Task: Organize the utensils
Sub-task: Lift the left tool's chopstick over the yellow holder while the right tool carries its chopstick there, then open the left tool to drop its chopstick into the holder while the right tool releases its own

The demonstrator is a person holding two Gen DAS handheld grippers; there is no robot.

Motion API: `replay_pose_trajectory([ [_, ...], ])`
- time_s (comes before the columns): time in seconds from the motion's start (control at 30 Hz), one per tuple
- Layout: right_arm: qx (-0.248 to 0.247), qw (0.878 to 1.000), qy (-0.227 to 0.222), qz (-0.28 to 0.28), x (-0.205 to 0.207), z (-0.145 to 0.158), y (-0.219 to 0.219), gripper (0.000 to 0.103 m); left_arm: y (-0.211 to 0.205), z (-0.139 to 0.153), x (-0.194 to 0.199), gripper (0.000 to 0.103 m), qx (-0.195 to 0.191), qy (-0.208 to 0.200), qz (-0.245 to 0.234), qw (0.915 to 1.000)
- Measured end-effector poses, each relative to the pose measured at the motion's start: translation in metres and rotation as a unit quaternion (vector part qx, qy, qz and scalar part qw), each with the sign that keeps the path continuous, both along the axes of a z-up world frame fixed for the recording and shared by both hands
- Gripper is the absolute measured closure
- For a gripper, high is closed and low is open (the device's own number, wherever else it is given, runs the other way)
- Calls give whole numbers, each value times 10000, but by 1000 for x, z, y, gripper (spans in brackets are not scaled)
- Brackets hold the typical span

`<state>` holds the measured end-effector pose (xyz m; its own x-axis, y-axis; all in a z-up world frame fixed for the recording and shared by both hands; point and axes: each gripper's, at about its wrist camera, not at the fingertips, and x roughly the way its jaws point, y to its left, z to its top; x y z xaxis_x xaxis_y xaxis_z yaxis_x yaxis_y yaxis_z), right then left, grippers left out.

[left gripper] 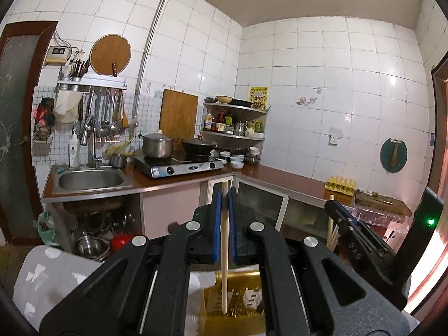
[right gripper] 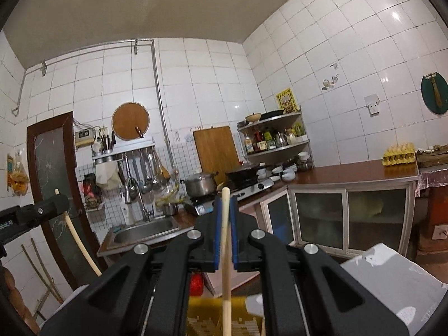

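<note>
Each gripper holds one pale wooden chopstick, lifted well above the floor and pointed toward the far kitchen corner. In the left wrist view, the left gripper [left gripper: 224,196] has its blue pads pressed together on the left chopstick [left gripper: 224,252], which stands nearly upright between them, its top poking just above the fingertips and its lower end hanging over a yellow-gold container [left gripper: 238,302] below. The right gripper [right gripper: 224,207] is likewise clamped on the right chopstick [right gripper: 226,266], which runs up through the pads with a slight tilt and reaches down over what looks like the same yellow container, though that part is blurred and I cannot tell what it is. Each gripper shows at the edge of the other's view, so they sit side by side, near each other but apart. The step in hand appears to be carrying the pair toward a storing place; the likely target is the holder [left gripper: 76,78] on the wall rack above the sink [left gripper: 91,180], where dark sticks already stand, though that is a guess. The next move calls for keeping both grips firm, bringing the two sticks parallel, and lowering their ends together into one slot without knocking the rim.
</note>
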<state>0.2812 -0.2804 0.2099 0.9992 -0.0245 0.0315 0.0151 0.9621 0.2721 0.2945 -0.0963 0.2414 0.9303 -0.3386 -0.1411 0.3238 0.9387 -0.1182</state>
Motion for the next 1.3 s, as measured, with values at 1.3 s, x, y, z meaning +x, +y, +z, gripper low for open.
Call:
replay_pose_trajectory([
  [1.3,-545,9893,1352,58,36,-83,-5,94,11,-125,77,61,389,1269,247,9908],
])
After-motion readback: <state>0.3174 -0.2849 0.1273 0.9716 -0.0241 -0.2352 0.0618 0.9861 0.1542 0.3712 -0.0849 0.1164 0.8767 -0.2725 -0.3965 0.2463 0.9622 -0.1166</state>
